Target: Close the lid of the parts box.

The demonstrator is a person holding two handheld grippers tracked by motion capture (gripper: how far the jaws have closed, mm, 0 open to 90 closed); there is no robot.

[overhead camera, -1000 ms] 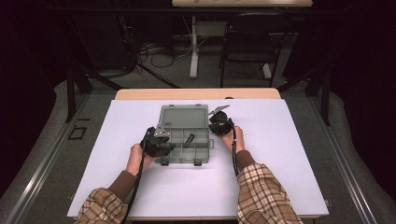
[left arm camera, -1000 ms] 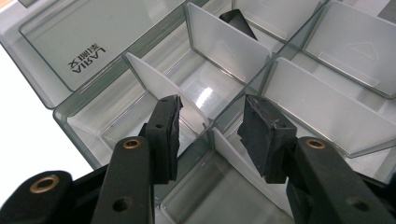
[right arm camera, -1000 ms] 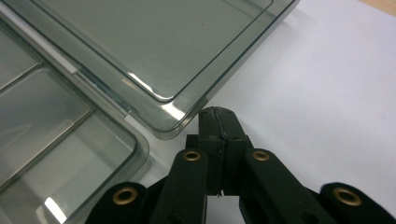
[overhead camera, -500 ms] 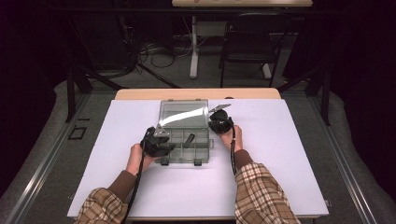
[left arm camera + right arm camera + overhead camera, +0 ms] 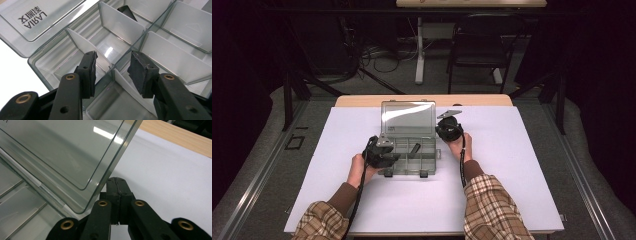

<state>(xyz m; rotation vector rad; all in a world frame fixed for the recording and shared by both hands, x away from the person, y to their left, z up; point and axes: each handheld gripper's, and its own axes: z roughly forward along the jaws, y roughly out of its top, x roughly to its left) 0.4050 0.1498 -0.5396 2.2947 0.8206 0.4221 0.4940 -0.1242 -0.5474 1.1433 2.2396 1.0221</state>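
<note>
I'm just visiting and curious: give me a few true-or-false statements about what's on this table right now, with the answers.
1. The clear plastic box has its lid open. True.
2. The left gripper is clamped tight on a divider. False: it is open, its jaws apart over the compartments.
3. The right gripper is shut. True.
4. Every compartment is packed with screws. False: most look empty; one dark object lies inside.
5. The box sits on a white sheet. True.
</note>
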